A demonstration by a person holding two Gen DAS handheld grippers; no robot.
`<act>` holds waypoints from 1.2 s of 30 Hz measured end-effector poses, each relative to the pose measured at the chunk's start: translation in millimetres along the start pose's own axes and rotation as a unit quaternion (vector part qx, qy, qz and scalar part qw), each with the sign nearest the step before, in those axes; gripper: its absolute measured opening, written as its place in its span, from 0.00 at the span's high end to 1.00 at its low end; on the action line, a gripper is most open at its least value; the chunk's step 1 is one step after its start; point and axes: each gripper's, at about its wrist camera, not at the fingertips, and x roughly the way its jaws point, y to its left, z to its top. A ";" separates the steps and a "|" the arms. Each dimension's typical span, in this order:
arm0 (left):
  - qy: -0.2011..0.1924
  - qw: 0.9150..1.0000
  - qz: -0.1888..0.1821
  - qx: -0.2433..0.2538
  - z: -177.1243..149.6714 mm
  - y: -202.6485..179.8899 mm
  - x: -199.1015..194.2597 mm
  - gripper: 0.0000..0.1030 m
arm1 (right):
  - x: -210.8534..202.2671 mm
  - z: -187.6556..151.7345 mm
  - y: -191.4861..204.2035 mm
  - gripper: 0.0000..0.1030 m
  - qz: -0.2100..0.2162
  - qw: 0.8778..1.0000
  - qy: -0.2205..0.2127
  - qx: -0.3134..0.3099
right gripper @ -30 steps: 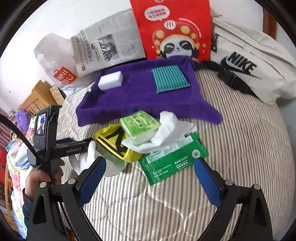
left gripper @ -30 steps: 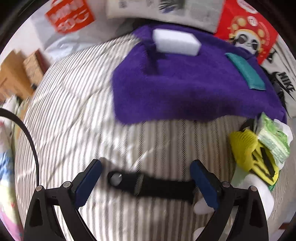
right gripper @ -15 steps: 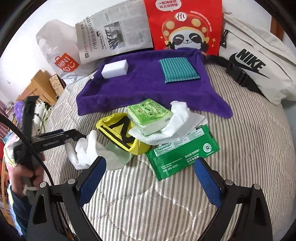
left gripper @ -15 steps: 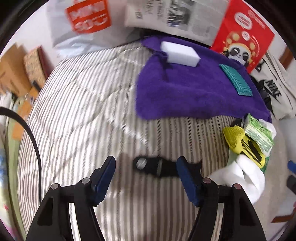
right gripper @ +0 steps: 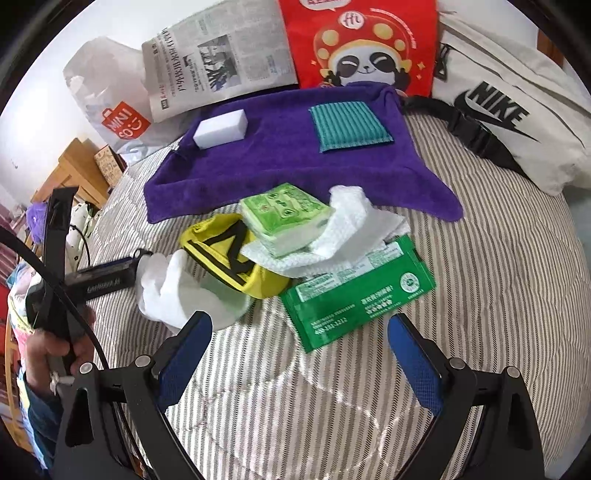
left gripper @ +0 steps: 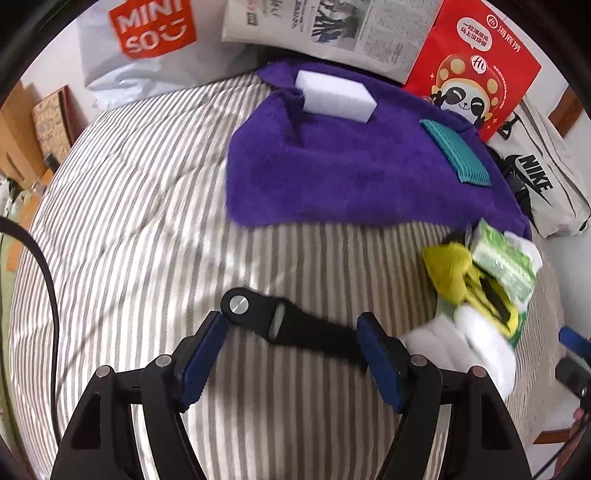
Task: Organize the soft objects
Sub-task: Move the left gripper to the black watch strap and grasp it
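A purple towel (left gripper: 351, 173) (right gripper: 280, 158) lies on the striped bed with a white sponge (left gripper: 334, 96) (right gripper: 221, 128) and a teal cloth (left gripper: 458, 157) (right gripper: 349, 125) on it. A black strap (left gripper: 291, 325) lies between the open fingers of my left gripper (left gripper: 293, 354). To its right is a pile: white glove (left gripper: 465, 343) (right gripper: 177, 291), yellow band (left gripper: 454, 273) (right gripper: 229, 254), green tissue pack (left gripper: 506, 266) (right gripper: 286, 218), white wipe (right gripper: 351, 225) and green wipes packet (right gripper: 354, 291). My right gripper (right gripper: 299, 354) is open and empty, just in front of the pile.
A Miniso bag (left gripper: 147, 33) (right gripper: 118, 122), newspaper (left gripper: 332, 29) (right gripper: 218, 62), red panda bag (left gripper: 472, 59) (right gripper: 362, 40) and white Nike bag (left gripper: 543, 184) (right gripper: 509, 107) line the far edge. Wooden furniture (right gripper: 77, 173) stands to the left of the bed.
My left gripper has moved forward over the black strap, so the strap now lies between its fingers. The right gripper has edged closer to the pile.
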 end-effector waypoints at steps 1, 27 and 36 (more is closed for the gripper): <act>-0.002 1.000 0.002 0.003 3.1 -2.0 1.9 0.29 | 0.0 -0.3 -2.2 0.07 -0.001 1.000 0.001 0.001; -0.017 0.994 0.089 0.057 -33.4 13.6 -19.8 0.22 | 17.0 -1.8 -21.5 0.08 -0.018 1.000 0.015 0.010; -0.074 0.994 0.051 0.067 -41.3 0.0 -23.7 0.72 | 18.3 -1.5 -20.5 0.08 -0.024 1.000 0.013 0.012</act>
